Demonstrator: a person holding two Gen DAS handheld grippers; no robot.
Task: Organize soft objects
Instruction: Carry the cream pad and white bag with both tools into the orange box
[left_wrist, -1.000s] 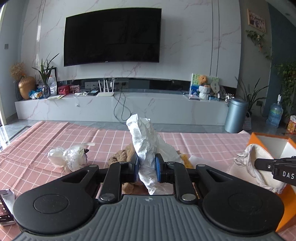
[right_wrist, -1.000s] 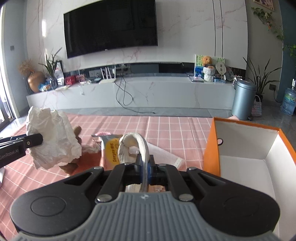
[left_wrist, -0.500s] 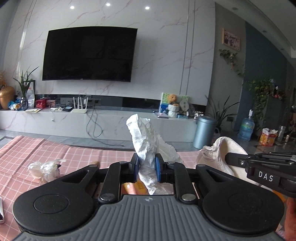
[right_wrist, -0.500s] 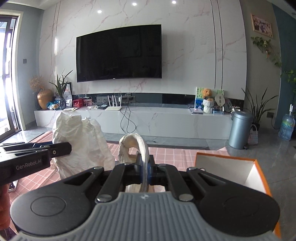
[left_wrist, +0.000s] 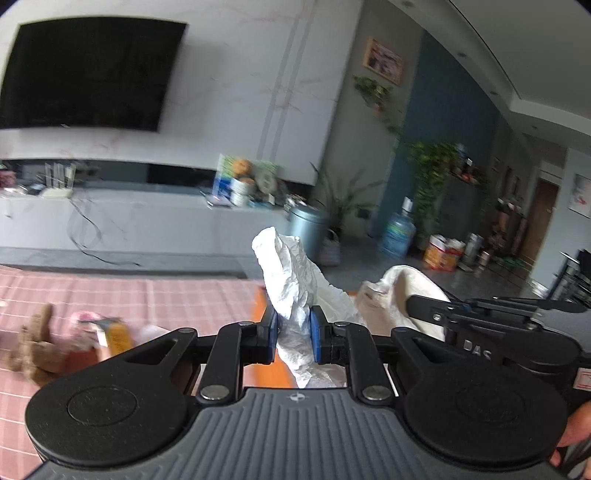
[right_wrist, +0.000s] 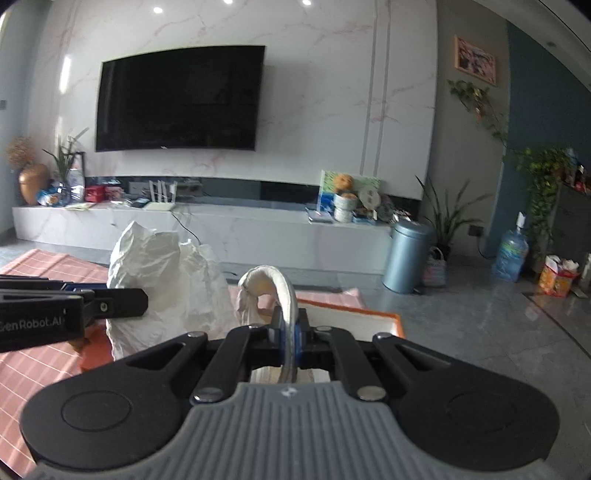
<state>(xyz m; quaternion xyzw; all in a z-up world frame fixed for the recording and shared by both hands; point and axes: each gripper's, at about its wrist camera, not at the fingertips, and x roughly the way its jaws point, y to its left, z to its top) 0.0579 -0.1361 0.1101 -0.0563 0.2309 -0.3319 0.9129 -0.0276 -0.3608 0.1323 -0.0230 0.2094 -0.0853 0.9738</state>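
The left claw (left_wrist: 293, 334) is clamped on a crumpled white bag (left_wrist: 291, 280). The right claw (right_wrist: 290, 334) is pinched tight on a cream cloth (right_wrist: 275, 282), above the orange box (right_wrist: 354, 319)

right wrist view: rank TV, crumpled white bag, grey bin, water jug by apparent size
1. TV
2. crumpled white bag, though it looms large only because it is near the lens
3. grey bin
4. water jug

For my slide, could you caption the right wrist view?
Right gripper shut on cream cloth above orange box.
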